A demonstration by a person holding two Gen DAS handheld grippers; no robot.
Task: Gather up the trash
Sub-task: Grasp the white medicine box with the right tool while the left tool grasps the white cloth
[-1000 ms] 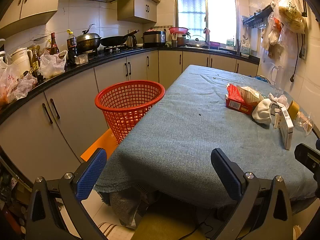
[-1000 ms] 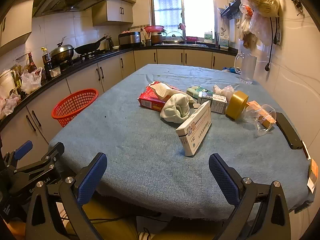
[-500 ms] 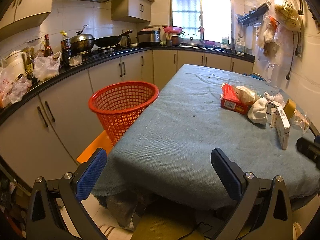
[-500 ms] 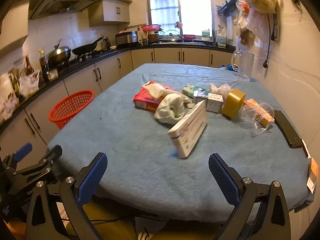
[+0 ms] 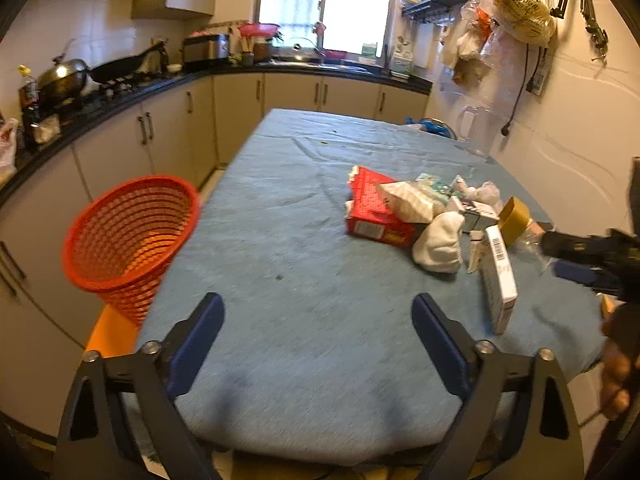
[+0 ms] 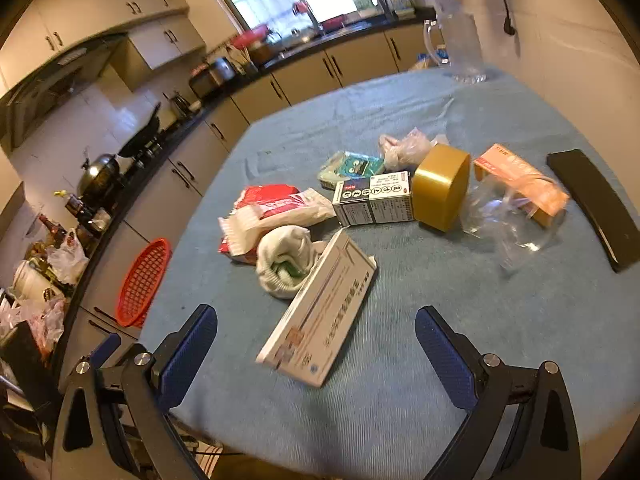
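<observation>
Left gripper [image 5: 318, 332] jaws, just narrowing, gape empty; right gripper [image 6: 316, 344] jaws gape around the white box [image 6: 320, 316]; red basket [image 5: 128, 236] well left of it.

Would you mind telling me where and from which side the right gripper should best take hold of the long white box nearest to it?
I would grip the long white box across its narrow width, near the end closest to the right gripper, coming down from above and from the near table edge. It lies flat and slanted, its far end against the rolled white cloth, so the near end is the freest; the open jaws look wide enough.
</observation>
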